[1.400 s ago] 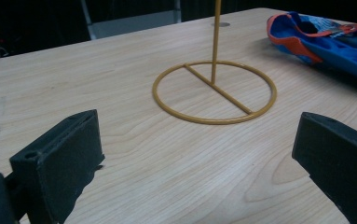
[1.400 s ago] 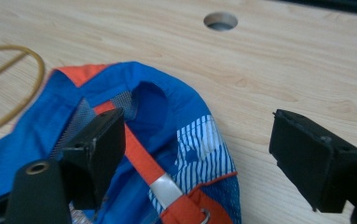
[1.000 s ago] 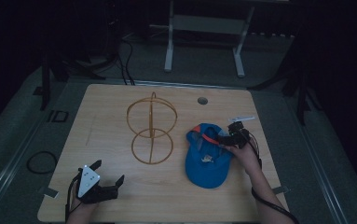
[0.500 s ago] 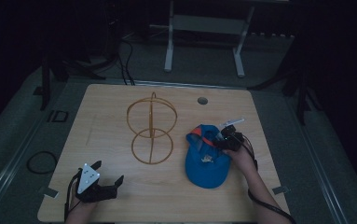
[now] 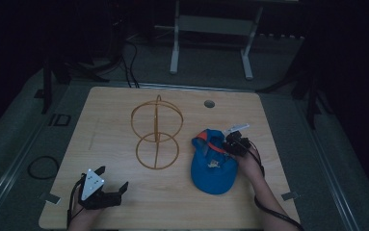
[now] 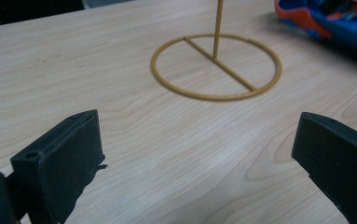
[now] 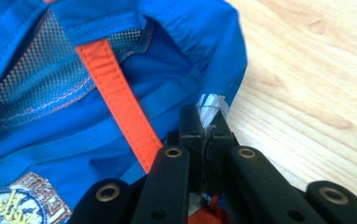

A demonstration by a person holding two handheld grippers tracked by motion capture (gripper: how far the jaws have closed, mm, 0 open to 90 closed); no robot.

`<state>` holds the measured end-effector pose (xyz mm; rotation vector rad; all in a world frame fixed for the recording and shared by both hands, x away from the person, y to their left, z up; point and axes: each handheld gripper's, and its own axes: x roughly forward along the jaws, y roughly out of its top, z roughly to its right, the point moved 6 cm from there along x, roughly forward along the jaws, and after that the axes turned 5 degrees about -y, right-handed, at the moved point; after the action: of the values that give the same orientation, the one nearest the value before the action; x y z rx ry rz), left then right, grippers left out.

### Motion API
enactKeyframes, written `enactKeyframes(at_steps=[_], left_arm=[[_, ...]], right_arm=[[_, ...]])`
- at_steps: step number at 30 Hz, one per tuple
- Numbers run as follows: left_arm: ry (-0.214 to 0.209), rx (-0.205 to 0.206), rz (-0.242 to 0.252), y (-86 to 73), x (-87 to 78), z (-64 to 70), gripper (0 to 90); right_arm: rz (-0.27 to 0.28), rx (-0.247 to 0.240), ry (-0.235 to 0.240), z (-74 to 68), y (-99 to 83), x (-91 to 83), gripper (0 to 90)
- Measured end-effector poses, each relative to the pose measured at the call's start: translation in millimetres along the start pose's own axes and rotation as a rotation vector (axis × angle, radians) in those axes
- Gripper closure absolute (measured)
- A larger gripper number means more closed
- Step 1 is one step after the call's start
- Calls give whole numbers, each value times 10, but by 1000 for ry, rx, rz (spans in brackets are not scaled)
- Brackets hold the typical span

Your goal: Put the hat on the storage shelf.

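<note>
A blue cap [image 5: 213, 168] with orange trim lies on the right half of the wooden table [image 5: 124, 103], inside facing up at its back. My right gripper [image 5: 231, 144] is at the cap's far right edge. In the right gripper view the jaws are shut [image 7: 206, 123] on the cap's blue rim [image 7: 73, 93], where a small white label [image 7: 212, 103] sticks out. A wire stand [image 5: 157, 131] made of an upright ring over a flat base ring stands mid-table. My left gripper [image 5: 113, 177] rests open near the front left edge, pointing at the base ring [image 6: 216, 67], with nothing between its jaws [image 6: 197, 154].
A round grommet hole [image 5: 209, 103] sits near the table's far edge. Beyond the table are a white frame's legs [image 5: 175, 53] and cables on the dark floor [image 5: 129, 57]. A corner of the cap [image 6: 334, 23] shows at the top right of the left gripper view.
My right gripper has shifted slightly left at the cap's rim while staying shut on it. The left gripper and the wire stand have not moved.
</note>
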<state>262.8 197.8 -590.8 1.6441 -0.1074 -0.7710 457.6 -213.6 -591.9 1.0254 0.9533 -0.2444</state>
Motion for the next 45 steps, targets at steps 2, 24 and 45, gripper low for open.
enactKeyframes(at_steps=[2, 24, 45], left_arm=[[-7, -1, -5, 3, -4, 10, 22], [-50, -40, 50, 378, -130, 27, 22], [-207, 87, 126, 1801, -106, 324, 23]], right_arm=[[26, 13, -4, 21, 40, -70, 894], [362, -78, 1, -113, 720, -1468, 894], [468, -47, 14, -131, 746, -2107, 894]])
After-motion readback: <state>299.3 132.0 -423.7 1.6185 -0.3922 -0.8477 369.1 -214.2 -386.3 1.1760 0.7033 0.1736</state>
